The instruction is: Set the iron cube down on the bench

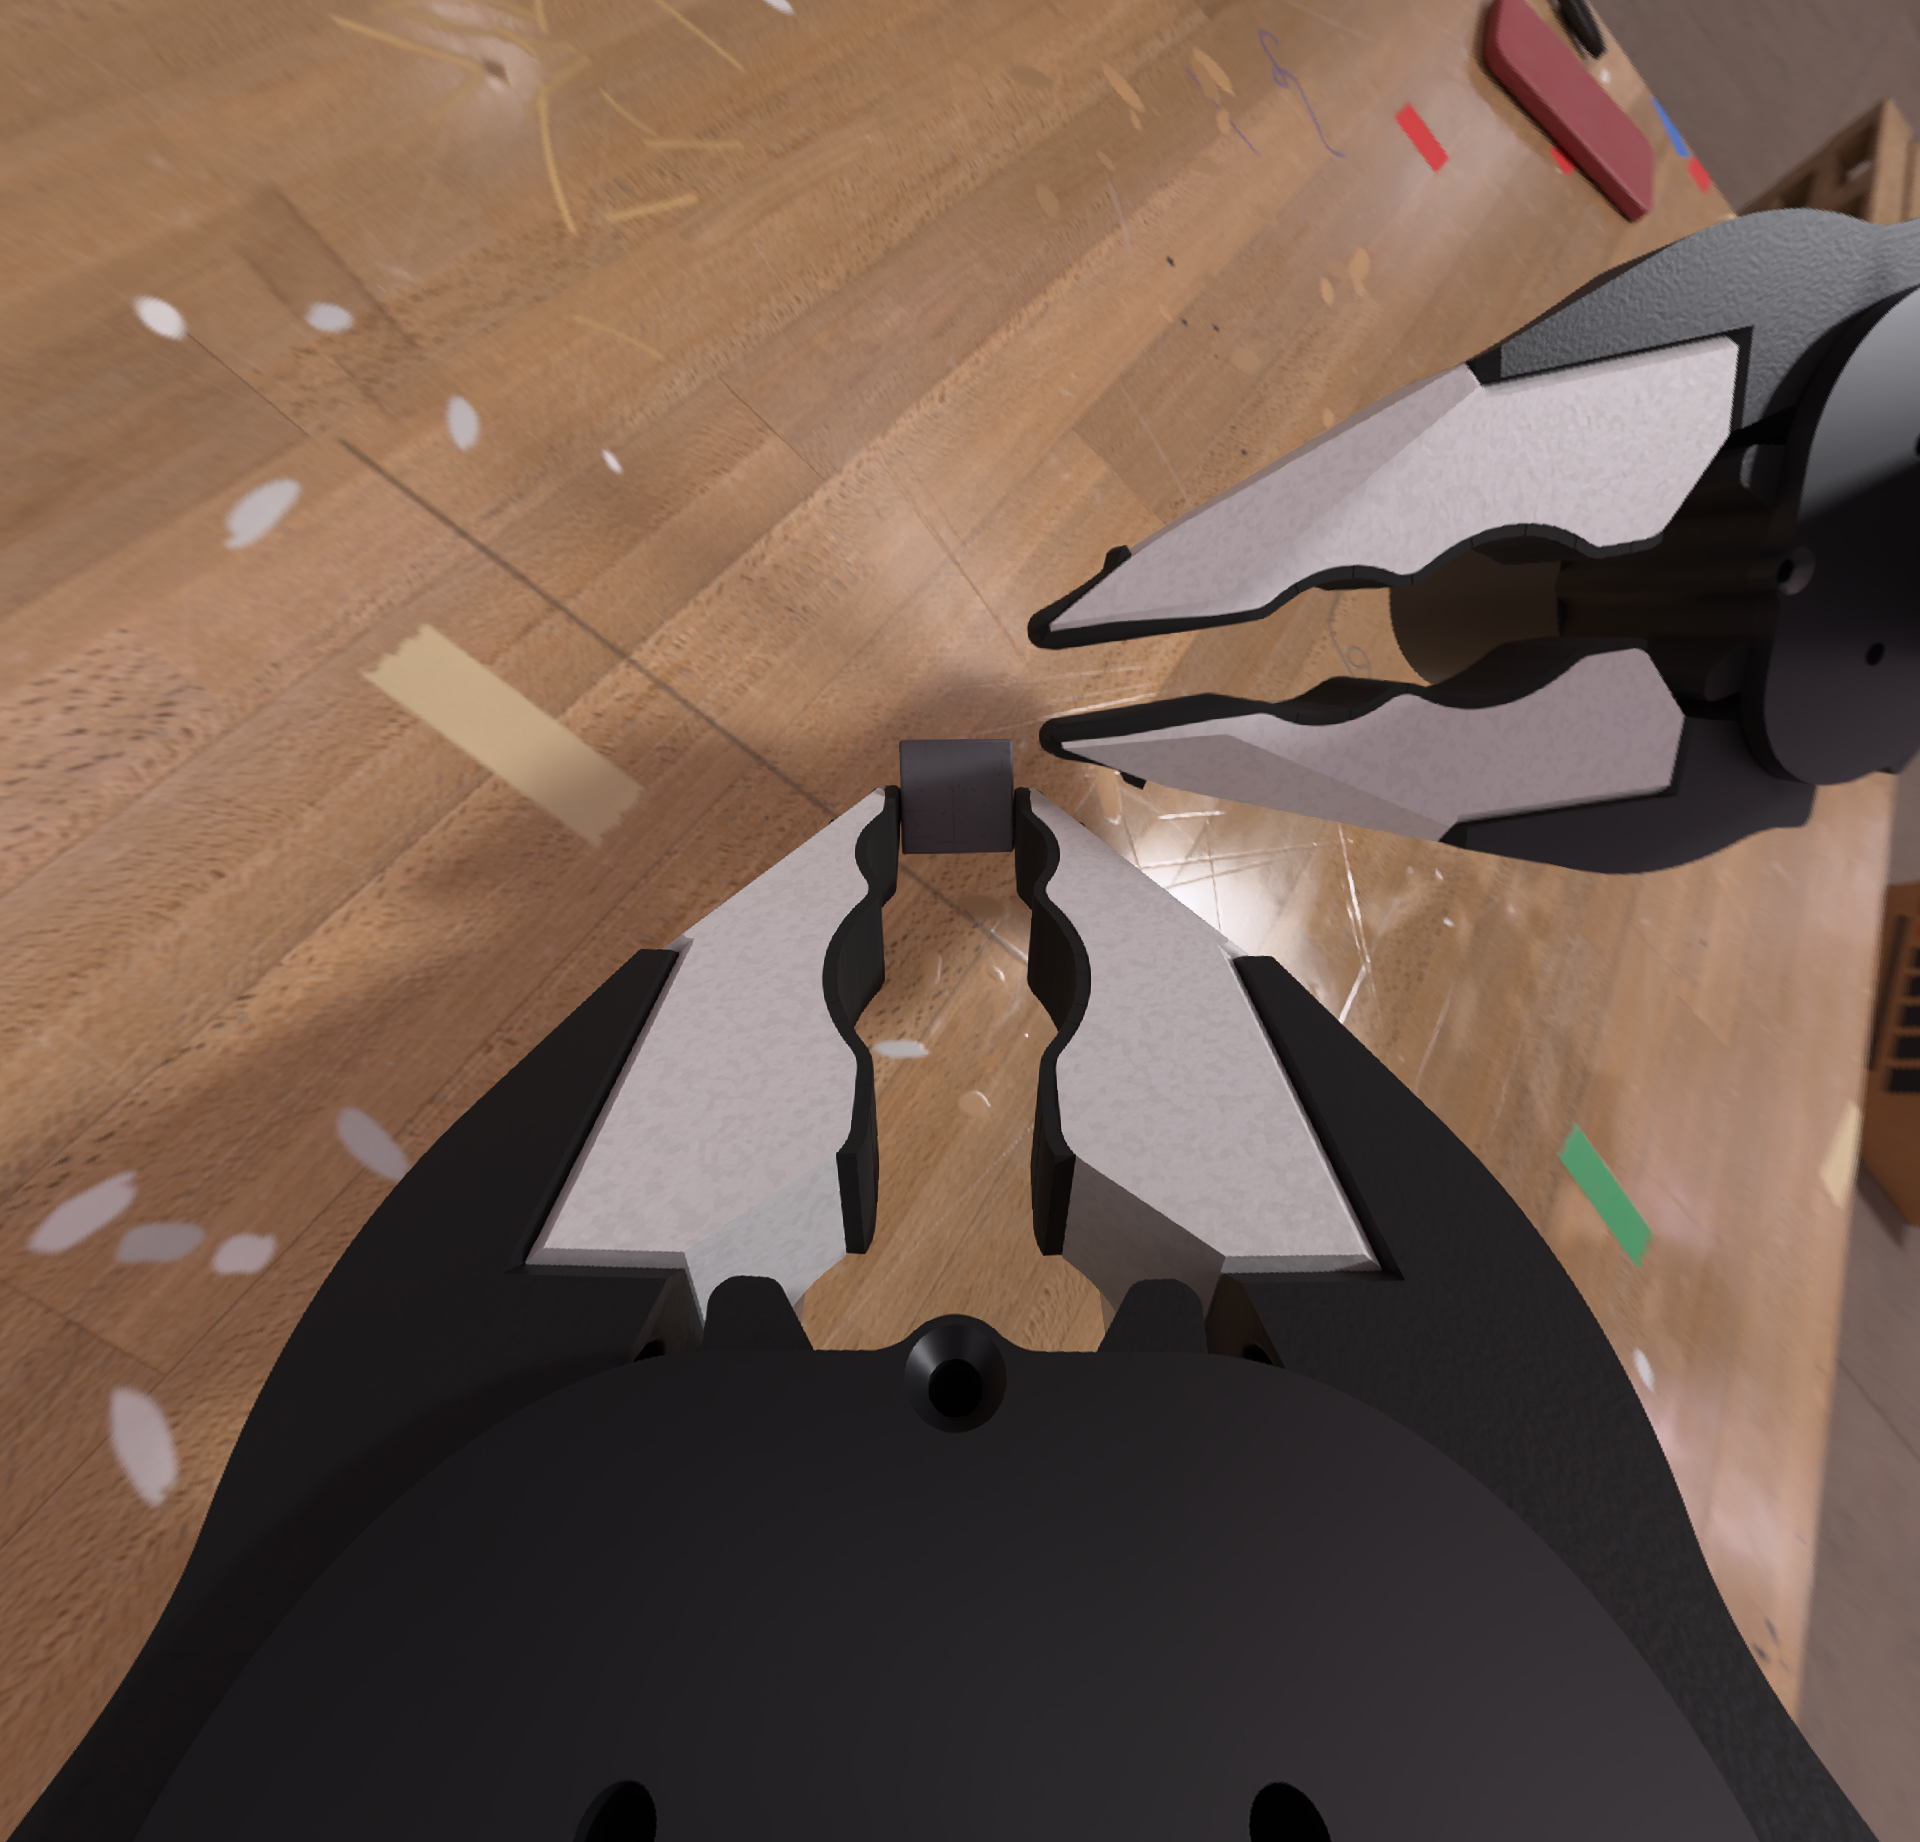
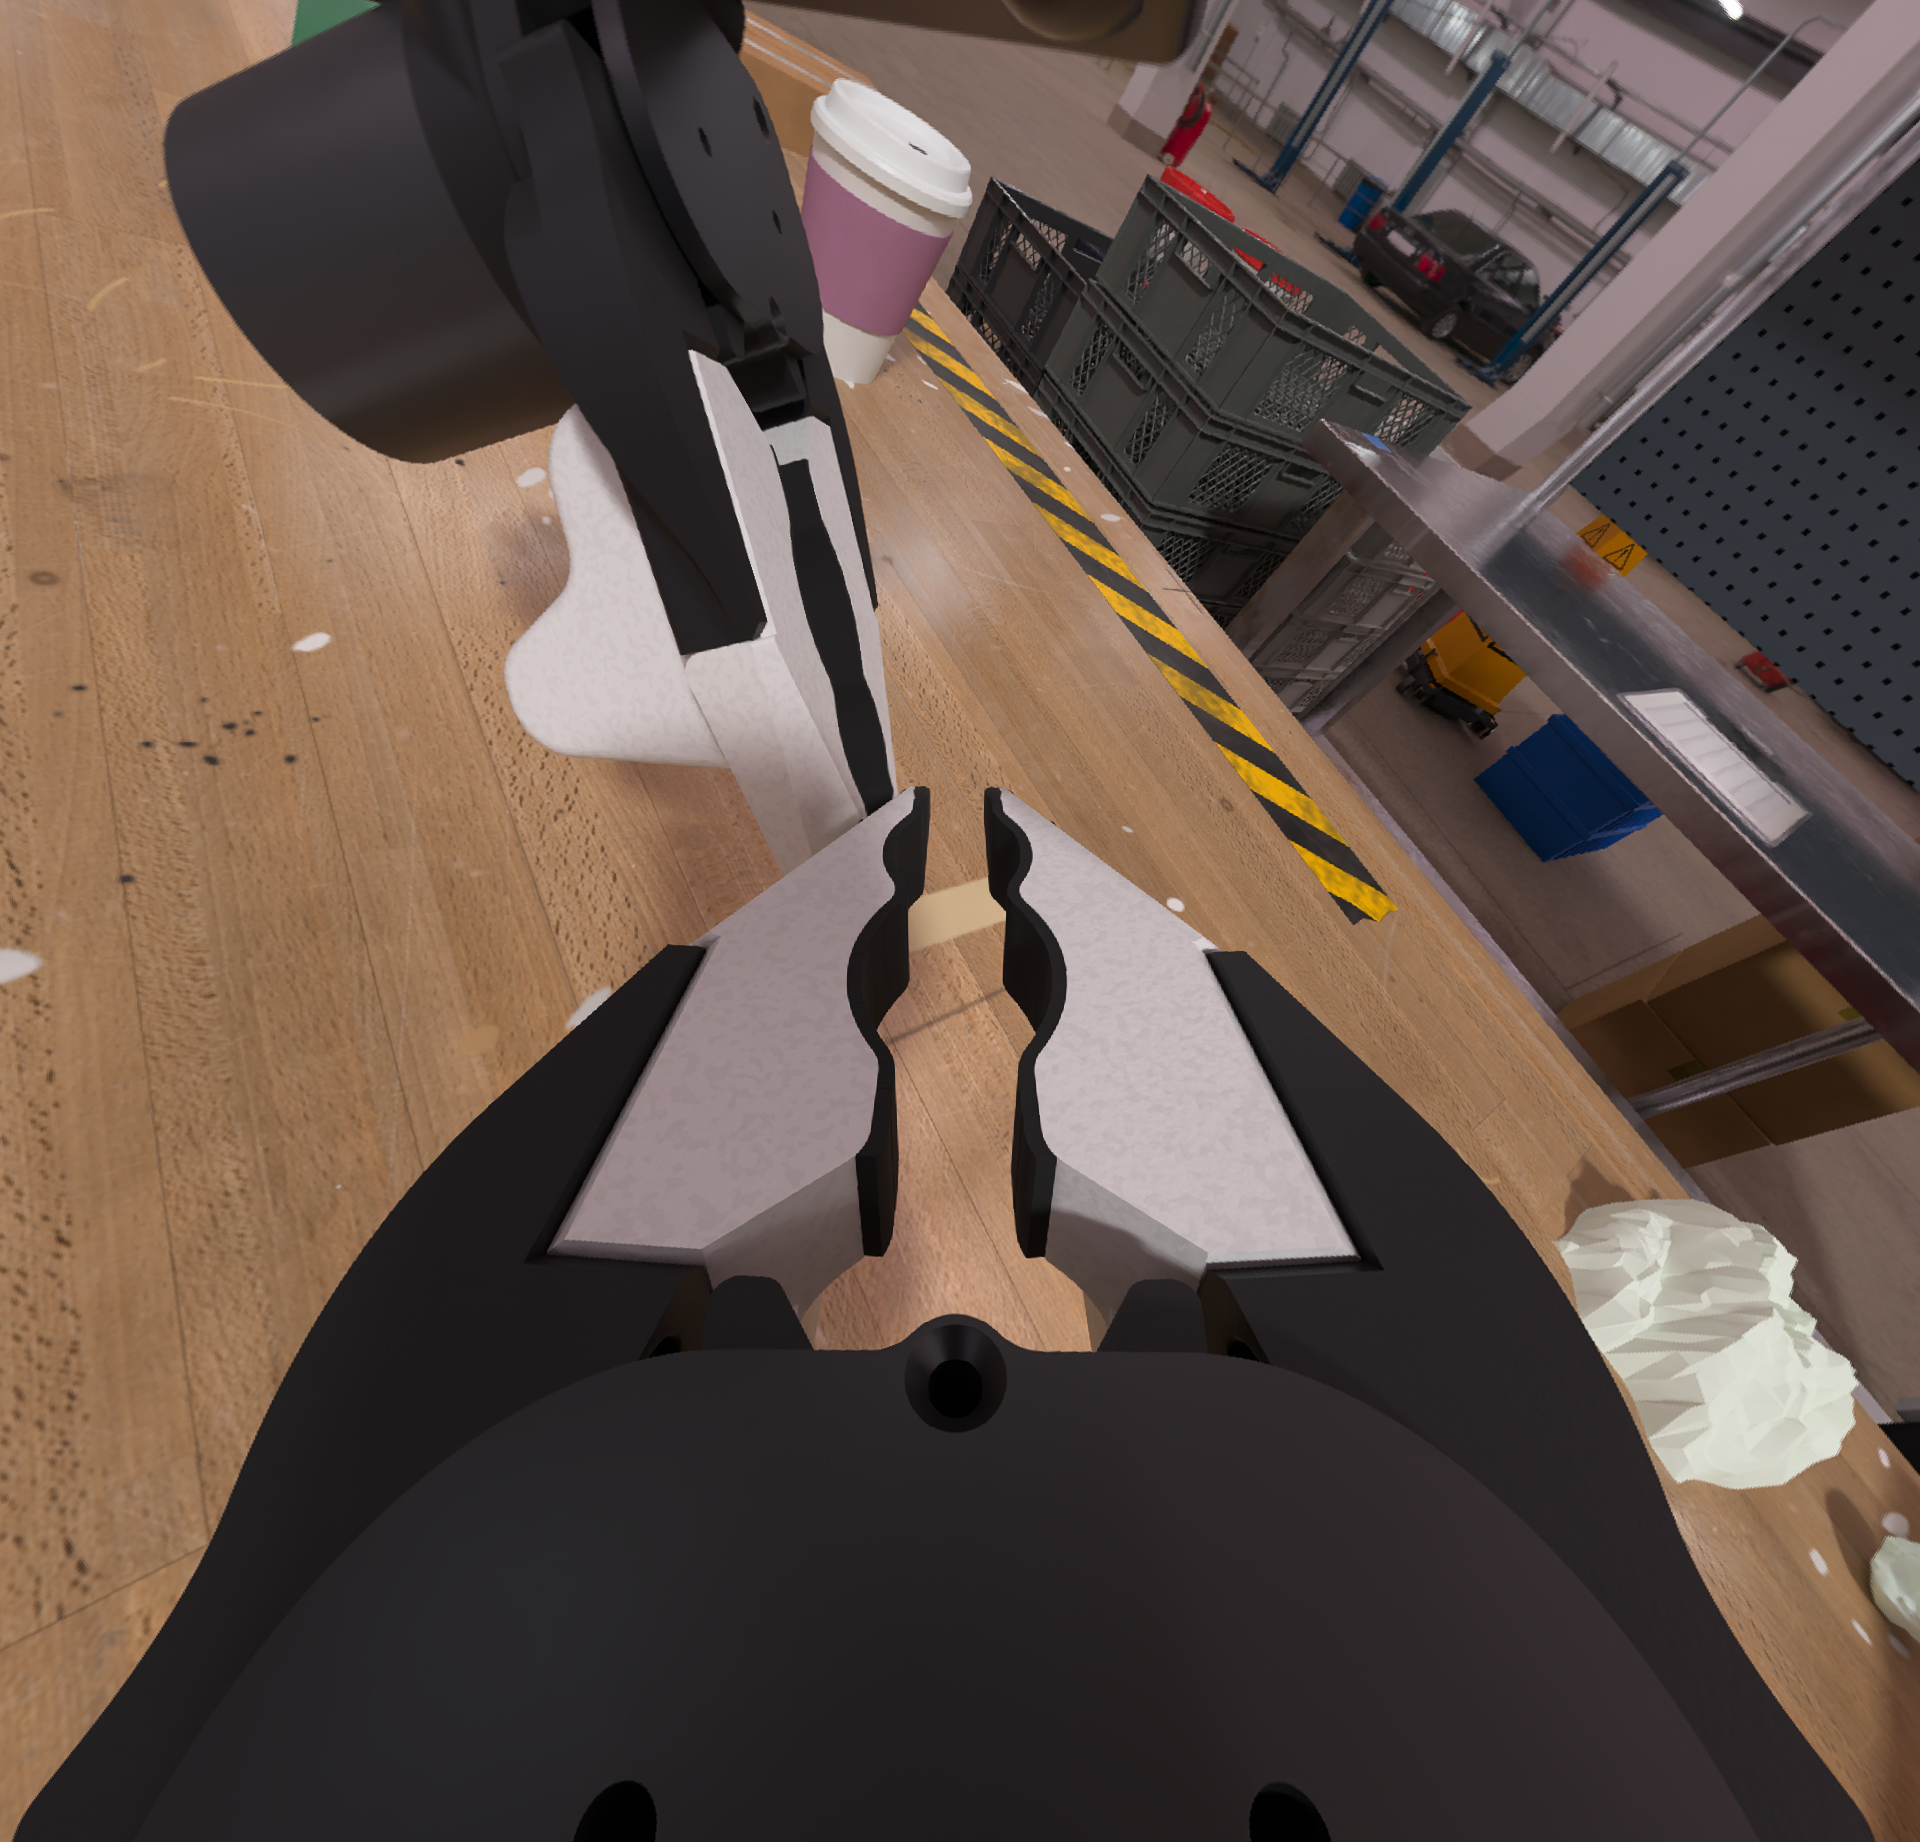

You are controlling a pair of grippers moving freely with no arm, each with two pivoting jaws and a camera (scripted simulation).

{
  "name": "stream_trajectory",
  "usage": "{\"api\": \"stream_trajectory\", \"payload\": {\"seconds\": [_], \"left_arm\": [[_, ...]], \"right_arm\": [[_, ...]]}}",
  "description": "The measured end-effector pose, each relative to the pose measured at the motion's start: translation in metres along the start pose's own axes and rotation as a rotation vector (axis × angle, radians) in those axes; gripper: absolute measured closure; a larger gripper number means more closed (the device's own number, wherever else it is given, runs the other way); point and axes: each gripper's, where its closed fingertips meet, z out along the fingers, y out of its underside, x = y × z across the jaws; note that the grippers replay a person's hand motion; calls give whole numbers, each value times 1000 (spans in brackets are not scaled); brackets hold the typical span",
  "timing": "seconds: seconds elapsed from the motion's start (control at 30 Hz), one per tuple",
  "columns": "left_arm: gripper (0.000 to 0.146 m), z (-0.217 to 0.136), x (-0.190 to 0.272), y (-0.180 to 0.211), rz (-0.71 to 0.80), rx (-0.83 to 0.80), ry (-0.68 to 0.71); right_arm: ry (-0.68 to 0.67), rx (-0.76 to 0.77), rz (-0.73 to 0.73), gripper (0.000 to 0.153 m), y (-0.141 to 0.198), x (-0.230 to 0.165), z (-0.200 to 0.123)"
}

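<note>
Now the iron cube is clamped between the left gripper fingertips above the wooden bench; the right gripper is held slightly apart, empty, just beside.

A: Where does the left wrist view look?
B: Steeply down, close over the bench.
A: And the right?
B: Lower, along the same bench; each shows the other's gripper.

Iron cube between left hand-held gripper fingertips; right hand-held gripper just right.
</note>
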Motion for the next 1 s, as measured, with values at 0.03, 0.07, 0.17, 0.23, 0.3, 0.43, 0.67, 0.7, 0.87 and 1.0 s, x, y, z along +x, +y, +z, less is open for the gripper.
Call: {"api": "stream_trajectory", "payload": {"seconds": [0.03, 0.07, 0.17, 0.23, 0.3, 0.43, 0.67, 0.7, 0.87, 1.0], "left_arm": [[125, 0, 0, 2, -8, -16, 24], [125, 1, 1, 3, -17, -26, 48], [125, 4, 0, 8, -35, -61, 102], [125, 7, -3, 10, -37, -82, 111], [125, 10, -5, 11, -36, -96, 121], [125, 15, -7, 13, -40, -114, 145], [125, 14, -3, 6, -45, -63, 166], [125, 13, -2, 4, -39, -53, 162], [125, 12, 2, 7, -6, -81, 122], [125, 8, 0, 5, 17, -72, 71]], "right_arm": [[-1, 0, -3, 142, 0, 0, 0], [-3, -3, -7, 142, 1, -1, 1], [-8, -35, 0, 143, 5, -4, 4], [-3, -67, 19, 143, 9, -5, 6], [2, -88, 37, 143, 13, -4, 8], [14, -120, 42, 143, 18, -4, 9], [22, -105, 41, 143, 17, 1, 7], [20, -92, 49, 143, 15, 2, 6], [4, -40, 80, 144, 8, 2, 3], [6, -11, 76, 143, 5, 2, 2]]}}
